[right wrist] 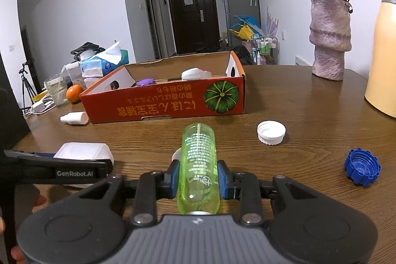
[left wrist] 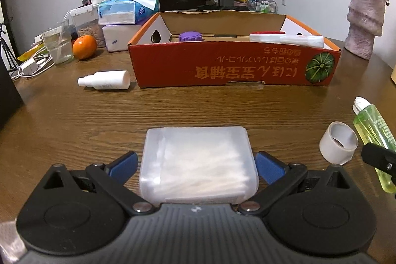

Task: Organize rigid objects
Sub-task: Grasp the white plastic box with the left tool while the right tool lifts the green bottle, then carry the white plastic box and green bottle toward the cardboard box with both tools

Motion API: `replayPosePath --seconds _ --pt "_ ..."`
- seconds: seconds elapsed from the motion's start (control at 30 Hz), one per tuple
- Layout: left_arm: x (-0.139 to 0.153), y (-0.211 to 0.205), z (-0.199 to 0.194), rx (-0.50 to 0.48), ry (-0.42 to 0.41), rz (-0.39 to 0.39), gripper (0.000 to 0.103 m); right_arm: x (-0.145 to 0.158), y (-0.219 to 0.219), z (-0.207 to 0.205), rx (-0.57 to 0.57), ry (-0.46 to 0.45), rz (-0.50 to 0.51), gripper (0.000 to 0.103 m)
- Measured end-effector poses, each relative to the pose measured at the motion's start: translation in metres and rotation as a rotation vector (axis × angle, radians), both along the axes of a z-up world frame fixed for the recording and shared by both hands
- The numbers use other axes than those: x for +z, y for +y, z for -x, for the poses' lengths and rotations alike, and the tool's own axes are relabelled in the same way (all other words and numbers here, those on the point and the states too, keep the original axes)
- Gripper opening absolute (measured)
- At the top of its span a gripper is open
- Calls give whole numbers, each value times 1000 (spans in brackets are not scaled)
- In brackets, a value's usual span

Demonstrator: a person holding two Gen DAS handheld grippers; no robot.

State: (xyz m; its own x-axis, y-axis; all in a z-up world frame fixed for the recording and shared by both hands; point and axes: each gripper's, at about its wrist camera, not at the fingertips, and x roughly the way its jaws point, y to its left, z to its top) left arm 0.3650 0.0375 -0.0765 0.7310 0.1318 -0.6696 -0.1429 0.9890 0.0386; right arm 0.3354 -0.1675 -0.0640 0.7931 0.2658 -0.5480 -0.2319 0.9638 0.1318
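**Both hand-held grippers at objects, box ahead**

Left hand-held gripper (left wrist: 198, 166): swab box (left wrist: 198, 162) sits between its blue pads (left wrist: 123, 166), lying flat on the tabletop (left wrist: 173, 103). Pads flank the box sides closely; cannot tell if they press it or just bracket it. Box is translucent, full of cotton swabs, centred in the jaws and reaching forward past the fingertips.

Right hand-held gripper (right wrist: 198, 180): closed on the green bottle (right wrist: 198, 165). Bottle lies lengthwise along the fingers, base toward the camera, far end pointing ahead at the carton. Both pads touch its sides.

Ahead of both grippers: orange carton (left wrist: 232, 66), open top, upside-down print and a pumpkin picture on the near wall. Inside it a purple cap (left wrist: 190, 36) at left and a white case (left wrist: 287, 39) at right, with something red behind.

Left of the carton, just beside its near corner: white spray bottle (left wrist: 105, 80) lying on its side. Further left: orange (left wrist: 84, 46), glass (left wrist: 58, 45), tissue packs (left wrist: 123, 9).

Right of the left gripper: tape roll (left wrist: 338, 142), near the green bottle's neck. Right of the right gripper: white cap (right wrist: 271, 132) ahead, blue cap (right wrist: 362, 170) nearer, well apart from each other. Far right: vase (right wrist: 330, 38) with dried roses, yellow jug (right wrist: 383, 48) at the frame edge.

In the right wrist view the left gripper and swab box appear at left, just beside the right gripper.
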Motion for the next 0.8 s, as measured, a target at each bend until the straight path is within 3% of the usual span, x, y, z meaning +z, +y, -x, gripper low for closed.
replayPosePath --seconds 0.1,0.13,0.8 --pt "-1 -3 1 -21 -6 -11 94 -1 1 0 -3 0 5 30" --pt "-1 -4 2 -25 -14 -16 84 -2 1 0 -5 -1 7 30" --pt "25 -8 24 -71 -125 -5 84 9 4 5 -30 -46 3 30"
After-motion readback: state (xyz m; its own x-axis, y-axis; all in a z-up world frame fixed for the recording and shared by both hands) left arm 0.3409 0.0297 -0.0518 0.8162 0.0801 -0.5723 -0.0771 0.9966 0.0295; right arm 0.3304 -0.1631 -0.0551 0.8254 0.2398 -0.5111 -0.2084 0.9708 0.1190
